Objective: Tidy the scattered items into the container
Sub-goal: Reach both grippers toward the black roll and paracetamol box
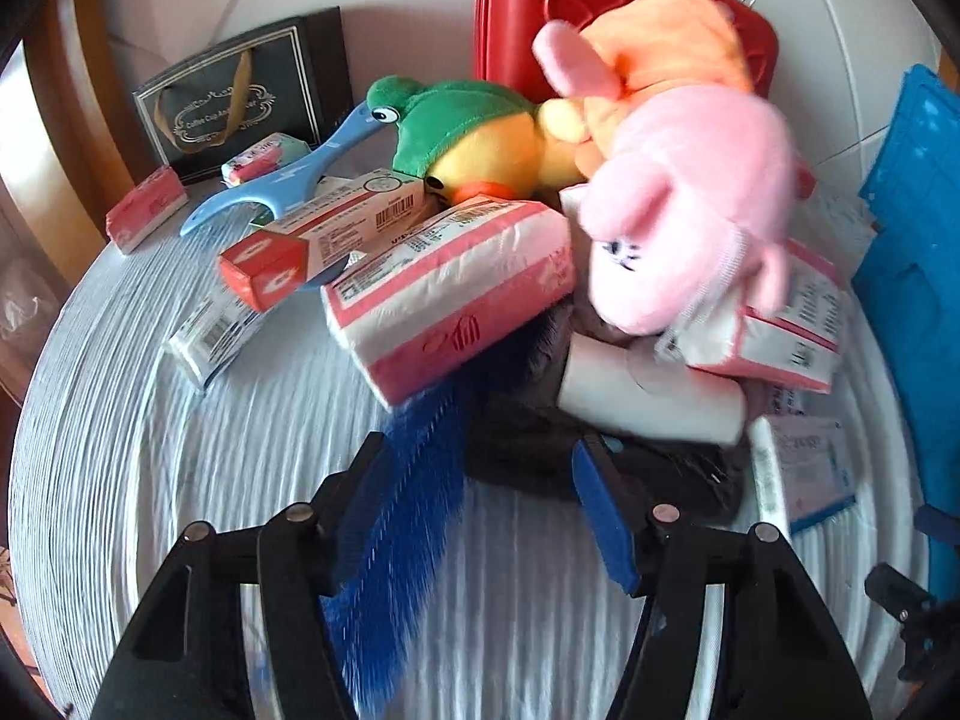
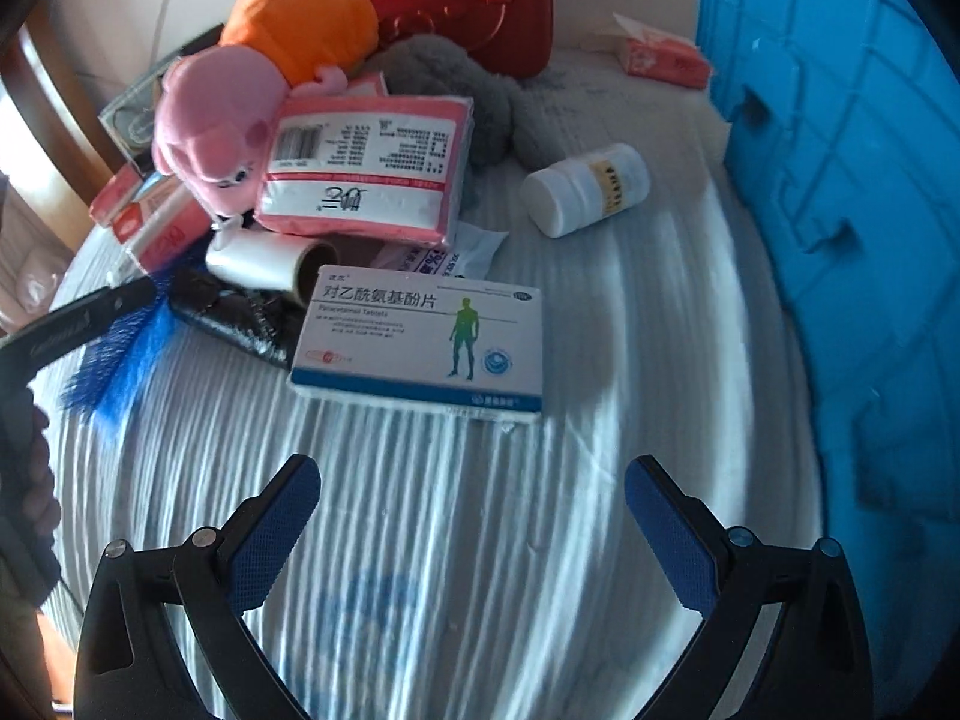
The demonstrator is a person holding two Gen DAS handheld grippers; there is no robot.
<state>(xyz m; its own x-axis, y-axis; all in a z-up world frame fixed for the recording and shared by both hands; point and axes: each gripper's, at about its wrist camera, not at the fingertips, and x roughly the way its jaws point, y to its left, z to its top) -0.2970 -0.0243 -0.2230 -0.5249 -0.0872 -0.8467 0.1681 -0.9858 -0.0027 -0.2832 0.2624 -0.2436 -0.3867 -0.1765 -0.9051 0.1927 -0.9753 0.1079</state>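
In the left wrist view my left gripper (image 1: 480, 450) points down at a blue bristle brush (image 1: 402, 510). The brush lies between the jaws, close against the left pad (image 1: 360, 504); the right pad stands apart from it. Just ahead are a black wrapped item (image 1: 540, 450), a white roll (image 1: 648, 390) and a pink tissue pack (image 1: 450, 288). My right gripper (image 2: 474, 480) hangs open over the striped cloth, with a white and blue tablet box (image 2: 420, 342) just ahead of it. The blue container (image 2: 840, 180) stands to the right.
A pink plush (image 1: 690, 210), a green and yellow plush (image 1: 474, 138), a red case (image 1: 570, 12) and a dark gift bag (image 1: 240, 96) crowd the back. A white pill bottle (image 2: 585, 189) lies near the container. A grey plush (image 2: 456, 90) and another tissue pack (image 2: 660, 60) lie further back.
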